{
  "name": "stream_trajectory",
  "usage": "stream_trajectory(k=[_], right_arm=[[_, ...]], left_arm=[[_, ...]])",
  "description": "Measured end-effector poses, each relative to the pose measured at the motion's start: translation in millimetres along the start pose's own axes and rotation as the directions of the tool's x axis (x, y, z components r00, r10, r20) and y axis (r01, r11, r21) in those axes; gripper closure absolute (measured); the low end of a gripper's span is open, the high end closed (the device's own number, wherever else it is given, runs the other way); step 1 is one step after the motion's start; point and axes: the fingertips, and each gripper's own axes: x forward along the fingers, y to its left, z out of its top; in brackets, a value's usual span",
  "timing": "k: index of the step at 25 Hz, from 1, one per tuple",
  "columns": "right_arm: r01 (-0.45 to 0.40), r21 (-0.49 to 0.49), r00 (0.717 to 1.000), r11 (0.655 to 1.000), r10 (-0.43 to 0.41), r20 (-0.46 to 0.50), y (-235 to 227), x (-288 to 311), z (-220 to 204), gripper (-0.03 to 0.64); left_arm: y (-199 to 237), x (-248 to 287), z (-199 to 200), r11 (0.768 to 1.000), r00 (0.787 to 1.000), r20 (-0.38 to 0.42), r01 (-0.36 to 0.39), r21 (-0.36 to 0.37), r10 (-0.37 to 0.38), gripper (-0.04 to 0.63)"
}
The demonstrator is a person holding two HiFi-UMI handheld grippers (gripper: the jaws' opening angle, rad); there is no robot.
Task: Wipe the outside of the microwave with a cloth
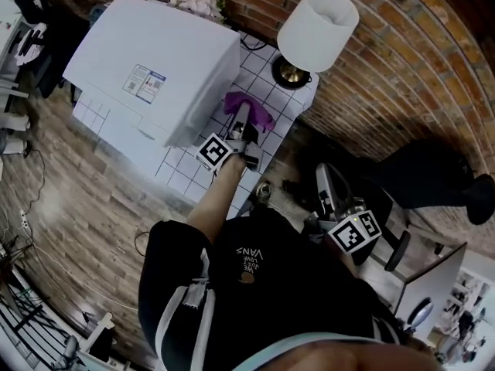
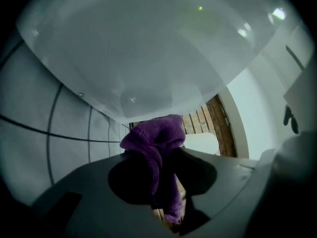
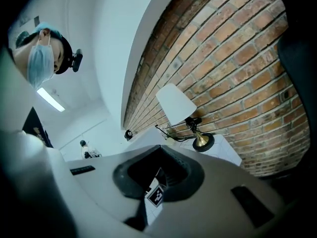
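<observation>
A white microwave (image 1: 155, 68) stands on a white tiled table (image 1: 182, 178). Against its right side, low down, lies a purple cloth (image 1: 249, 110), and my left gripper (image 1: 241, 127) is shut on it. In the left gripper view the cloth (image 2: 156, 145) bunches between the jaws and touches the microwave's white wall (image 2: 148, 58). My right gripper (image 1: 331, 193) hangs off the table beside the person's body, jaws together with nothing in them. In the right gripper view the right gripper (image 3: 160, 152) points toward the table, far from the microwave.
A lamp (image 1: 315, 29) with a white shade and brass base stands on the table's back corner by the brick wall (image 1: 402, 60). The lamp (image 3: 177, 104) also shows in the right gripper view. A black chair (image 1: 433, 176) is on the right. Wood floor lies to the left.
</observation>
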Motion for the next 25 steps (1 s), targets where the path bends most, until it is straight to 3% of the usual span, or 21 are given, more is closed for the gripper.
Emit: stream_trajectory(k=[4, 12, 15, 19, 25], right_arm=[[-0.077, -0.016, 0.996, 0.997, 0.076, -0.045, 19, 17, -11, 0.617], [-0.212, -0.03, 0.971, 0.977, 0.207, -0.119, 52, 42, -26, 0.617], [-0.202, -0.034, 0.973, 0.979, 0.197, -0.117, 49, 40, -25, 0.617], [-0.158, -0.035, 0.984, 0.987, 0.154, -0.089, 36, 32, -16, 0.617], [-0.052, -0.018, 0.998, 0.998, 0.052, -0.034, 6, 13, -6, 0.617]], left_arm=[[-4, -57, 0, 0.998, 0.998, 0.05, -0.029, -0.062, 0.032, 0.466], [25, -153, 46, 0.986, 0.966, 0.198, -0.164, -0.038, 0.169, 0.466], [32, -155, 57, 0.985, 0.964, 0.205, -0.173, -0.002, 0.169, 0.466], [43, -138, 60, 0.984, 0.963, 0.205, -0.177, -0.007, 0.174, 0.466], [56, -78, 39, 0.986, 0.98, 0.108, -0.168, 0.007, 0.166, 0.466]])
